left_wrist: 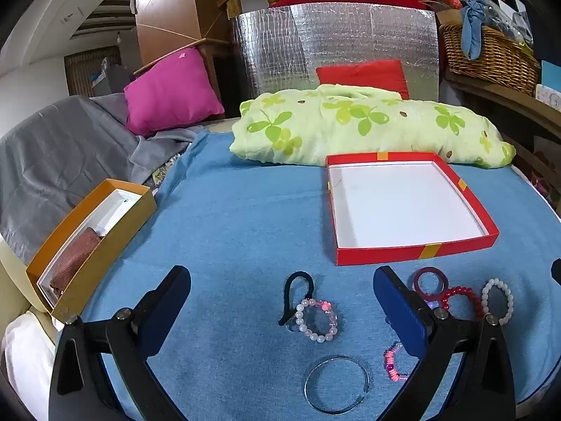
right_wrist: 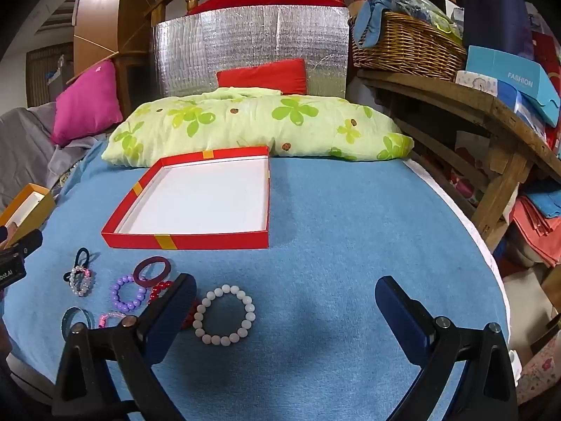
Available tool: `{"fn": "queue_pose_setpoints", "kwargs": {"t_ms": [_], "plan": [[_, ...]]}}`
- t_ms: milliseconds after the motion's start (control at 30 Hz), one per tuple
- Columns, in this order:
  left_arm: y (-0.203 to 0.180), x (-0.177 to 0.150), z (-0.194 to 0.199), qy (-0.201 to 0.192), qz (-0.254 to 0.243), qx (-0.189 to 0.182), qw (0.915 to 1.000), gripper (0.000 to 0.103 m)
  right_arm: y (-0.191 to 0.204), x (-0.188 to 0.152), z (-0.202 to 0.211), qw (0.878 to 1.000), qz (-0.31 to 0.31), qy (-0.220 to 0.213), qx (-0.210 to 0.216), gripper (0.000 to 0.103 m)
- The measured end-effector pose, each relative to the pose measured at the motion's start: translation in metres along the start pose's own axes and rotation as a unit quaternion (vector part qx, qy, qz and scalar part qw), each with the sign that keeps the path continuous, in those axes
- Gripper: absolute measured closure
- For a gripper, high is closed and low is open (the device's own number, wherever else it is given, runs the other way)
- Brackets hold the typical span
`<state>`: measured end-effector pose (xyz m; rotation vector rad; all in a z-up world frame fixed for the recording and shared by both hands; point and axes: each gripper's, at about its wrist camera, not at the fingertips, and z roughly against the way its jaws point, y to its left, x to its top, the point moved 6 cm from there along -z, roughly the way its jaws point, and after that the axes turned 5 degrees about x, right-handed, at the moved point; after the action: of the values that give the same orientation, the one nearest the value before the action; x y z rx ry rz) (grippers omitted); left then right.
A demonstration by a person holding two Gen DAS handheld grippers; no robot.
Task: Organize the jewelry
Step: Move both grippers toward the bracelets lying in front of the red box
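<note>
Left tongs (left_wrist: 282,296) wide open above pink-bead bracelet (left_wrist: 317,321); empty red box (left_wrist: 408,207) beyond.

A green clover-print pillow (left_wrist: 368,126) lies across the blue bedcover (left_wrist: 245,217). Behind it stand a red cushion (left_wrist: 364,75) and silver foil panel (left_wrist: 333,42). A wicker basket (right_wrist: 403,45) sits to its right.

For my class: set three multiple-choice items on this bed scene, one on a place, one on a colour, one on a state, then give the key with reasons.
1. Where do the bracelets lie?
A. in the red tray
B. on the blue cloth in front of the tray
C. in the basket

2. What colour is the tray's inside?
A. white
B. green
C. black

3. How do both grippers' jaws stand?
A. shut on a bracelet
B. shut on nothing
C. open, holding nothing

Key:
1 B: the white bracelet and the others lie on the blue cloth, nearer the camera than the red tray.
2 A: the tray floor is white and bare.
3 C: the left gripper and right gripper show wide gaps, pads touching nothing.
</note>
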<state>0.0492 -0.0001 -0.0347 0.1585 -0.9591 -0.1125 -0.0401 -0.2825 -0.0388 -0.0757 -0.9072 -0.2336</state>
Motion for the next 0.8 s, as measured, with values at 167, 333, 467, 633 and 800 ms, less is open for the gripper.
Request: {"fn": "queue_pose_setpoints", "kwargs": {"t_ms": [167,333,467,633,800], "plan": [[0.003,0.000,0.000,0.002,-0.002,-0.007,1.0000,0.000,0.001,0.002,0.003,1.000,-0.001,0.000,0.000,0.000],[0.006,0.002,-0.001,0.001,-0.004,-0.010,0.9999,0.000,-0.002,-0.001,-0.002,1.000,-0.002,-0.001,-0.002,0.000],[0.002,0.001,0.002,-0.004,-0.004,-0.007,1.0000,0.000,-0.002,-0.001,-0.002,1.000,-0.004,0.002,-0.004,0.000],[0.000,0.001,0.001,-0.003,-0.006,-0.007,1.0000,0.000,0.001,0.000,0.003,1.000,-0.004,0.001,0.001,0.000],[0.005,-0.001,0.002,-0.003,-0.003,-0.007,1.0000,0.000,0.003,0.000,0.008,1.000,0.003,0.002,0.007,0.000]]}}
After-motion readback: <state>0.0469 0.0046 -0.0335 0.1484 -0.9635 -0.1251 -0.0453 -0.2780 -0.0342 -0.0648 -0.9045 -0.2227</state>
